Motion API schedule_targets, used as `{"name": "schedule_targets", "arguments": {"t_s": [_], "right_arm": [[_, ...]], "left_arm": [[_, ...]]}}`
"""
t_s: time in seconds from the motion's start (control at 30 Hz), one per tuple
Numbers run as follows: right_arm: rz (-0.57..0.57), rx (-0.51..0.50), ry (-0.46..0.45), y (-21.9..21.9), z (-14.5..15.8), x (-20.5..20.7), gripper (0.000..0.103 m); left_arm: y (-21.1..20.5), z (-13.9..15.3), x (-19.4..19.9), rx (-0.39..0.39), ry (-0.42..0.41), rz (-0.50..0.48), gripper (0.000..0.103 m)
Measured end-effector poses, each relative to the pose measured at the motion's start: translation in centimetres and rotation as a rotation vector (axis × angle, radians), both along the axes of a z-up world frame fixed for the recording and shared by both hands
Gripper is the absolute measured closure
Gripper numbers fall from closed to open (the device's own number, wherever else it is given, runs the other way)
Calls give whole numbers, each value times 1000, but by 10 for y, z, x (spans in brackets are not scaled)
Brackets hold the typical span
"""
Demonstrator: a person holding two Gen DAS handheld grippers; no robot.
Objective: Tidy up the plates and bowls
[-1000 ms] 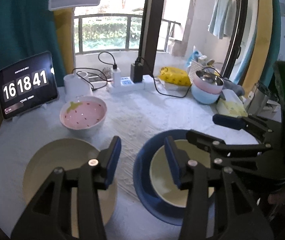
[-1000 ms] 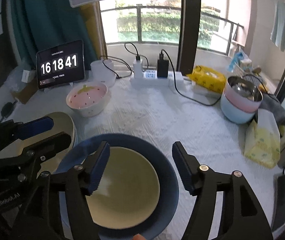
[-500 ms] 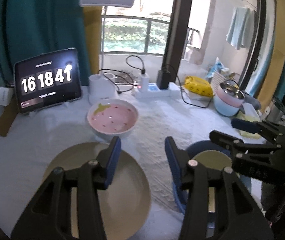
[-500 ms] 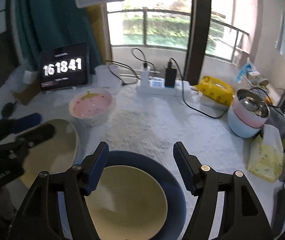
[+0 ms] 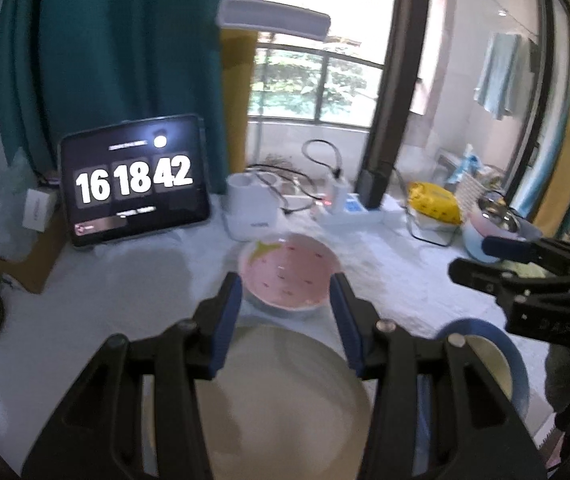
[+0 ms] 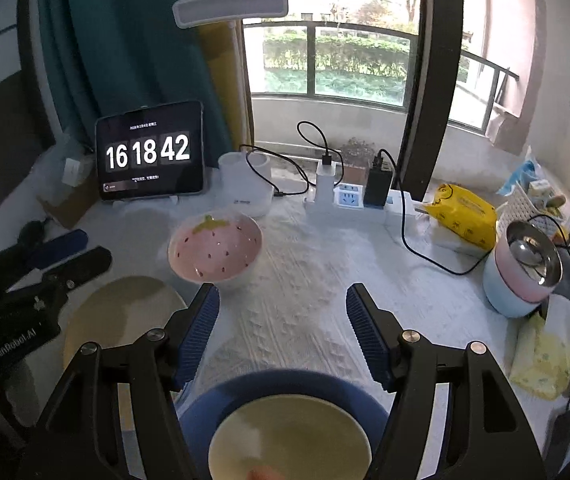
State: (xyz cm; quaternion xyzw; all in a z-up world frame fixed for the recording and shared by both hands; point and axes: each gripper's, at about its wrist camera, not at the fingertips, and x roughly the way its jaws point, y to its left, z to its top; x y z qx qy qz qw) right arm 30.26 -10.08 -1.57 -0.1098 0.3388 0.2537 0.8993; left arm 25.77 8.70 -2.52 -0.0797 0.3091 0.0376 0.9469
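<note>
Left tongs point(image 5: 285, 312) held open, empty, above cream plate point(image 5: 285, 396); right tongs point(image 6: 281, 324) open w/ nothing gripped, probably above blue plate point(image 6: 285, 388), right of cream plate.

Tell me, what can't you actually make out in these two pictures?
- Beige plate, left wrist view: blurred, near part hidden behind the left gripper.
- Cream bowl in the blue plate, right wrist view: cut off by the bottom edge.
- Small text on the tablet: too small to read.
</note>
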Motion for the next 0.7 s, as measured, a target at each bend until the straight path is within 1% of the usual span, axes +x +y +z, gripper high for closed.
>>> {"name": "schedule_targets", "arguments": {"t_s": [0.03,0.1,0.2,0.4,0.57,0.63,0.7], "right_arm": [[8,-8,0,4,1,2,33],[23,-21,0,11,3,7,33],[43,-23,12,20,6,14,33],[49,-28,51,36,8,36,33],[70,-42,95,50,1,55,34],[78,-44,121,54,-5,65,34],[71,-44,178,58,-14,80,34]], "left_arm": [[4,0,2,-5,2,7,53],[16,-1,8,-35,7,18,39],[28,0,15,-66,16,16,38],[42,0,31,-49,27,19,38],[53,-8,48,-67,56,27,38],[56,-13,56,-78,67,21,38],[59,-22,66,-104,94,9,38]]}}
